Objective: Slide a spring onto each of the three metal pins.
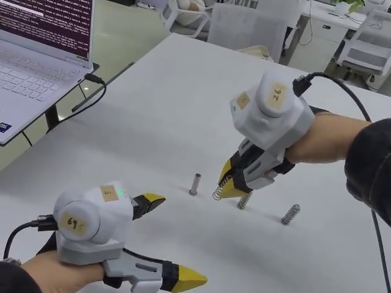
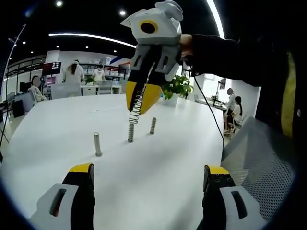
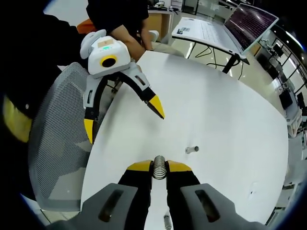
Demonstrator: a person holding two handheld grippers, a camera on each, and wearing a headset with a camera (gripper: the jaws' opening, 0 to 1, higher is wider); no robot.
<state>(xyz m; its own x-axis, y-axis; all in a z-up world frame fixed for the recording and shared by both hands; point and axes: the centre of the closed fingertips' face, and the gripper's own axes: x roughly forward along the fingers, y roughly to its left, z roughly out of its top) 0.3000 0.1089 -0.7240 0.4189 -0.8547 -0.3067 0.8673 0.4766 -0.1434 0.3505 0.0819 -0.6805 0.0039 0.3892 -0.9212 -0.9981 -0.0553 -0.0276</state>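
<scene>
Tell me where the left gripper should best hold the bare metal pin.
Low on its shaft, level, from the near side. The bare metal pin stands upright and slim, and its top should probably stay free for the spring in the right gripper.

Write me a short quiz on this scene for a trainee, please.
1. True or false: the left claw is shut.
2. What does the right claw hold? A) a screw B) a spring C) nothing
3. Fill in: ___ pin stands bare on the table.

Key: 1 false, its jaws are wide apart; 2 B; 3 one.
</scene>
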